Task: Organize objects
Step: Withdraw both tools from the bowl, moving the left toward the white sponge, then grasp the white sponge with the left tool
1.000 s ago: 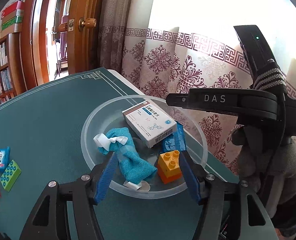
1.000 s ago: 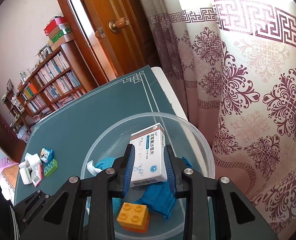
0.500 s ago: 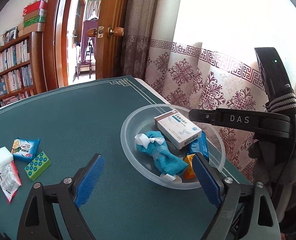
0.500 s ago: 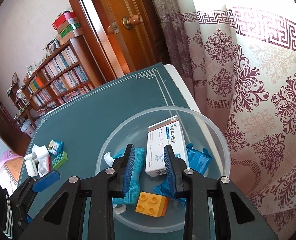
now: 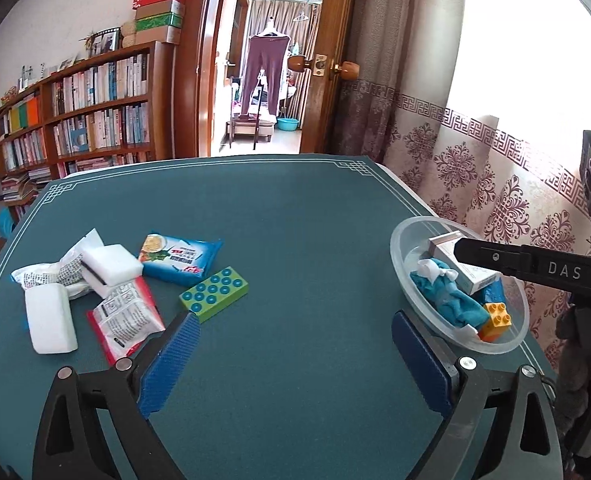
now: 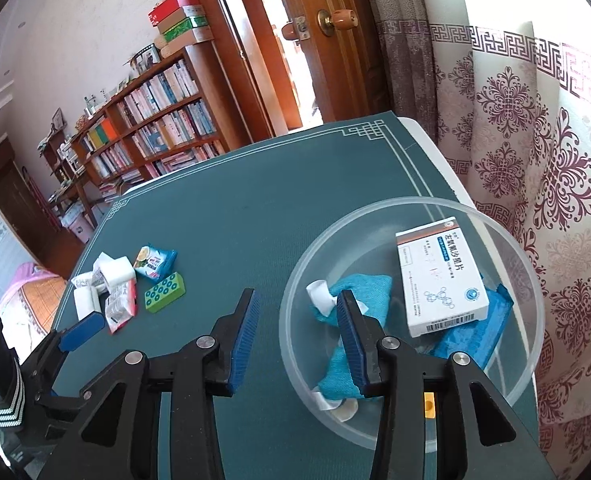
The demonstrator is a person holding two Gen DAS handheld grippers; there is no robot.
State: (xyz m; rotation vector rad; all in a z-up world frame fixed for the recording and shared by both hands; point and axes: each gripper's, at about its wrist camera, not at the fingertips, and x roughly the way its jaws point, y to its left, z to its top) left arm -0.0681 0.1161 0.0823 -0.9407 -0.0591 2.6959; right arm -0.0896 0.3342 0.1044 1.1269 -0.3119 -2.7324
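A clear plastic bowl on the green table holds a white medicine box, a blue cloth bundle, a blue packet and an orange-yellow brick. The bowl also shows at the right of the left wrist view. My right gripper is open and empty, over the bowl's left rim. My left gripper is wide open and empty, above bare table. A green studded brick, a blue snack packet, white sponges and a red-edged sachet lie at the left.
The table's far edge and right edge border a patterned curtain. A bookshelf and an open wooden door stand behind. My left gripper shows in the right wrist view near the pile.
My right gripper let go of the medicine box, which now lies in the bowl, and opened. My left gripper pulled back from the bowl and swung left toward the pile.
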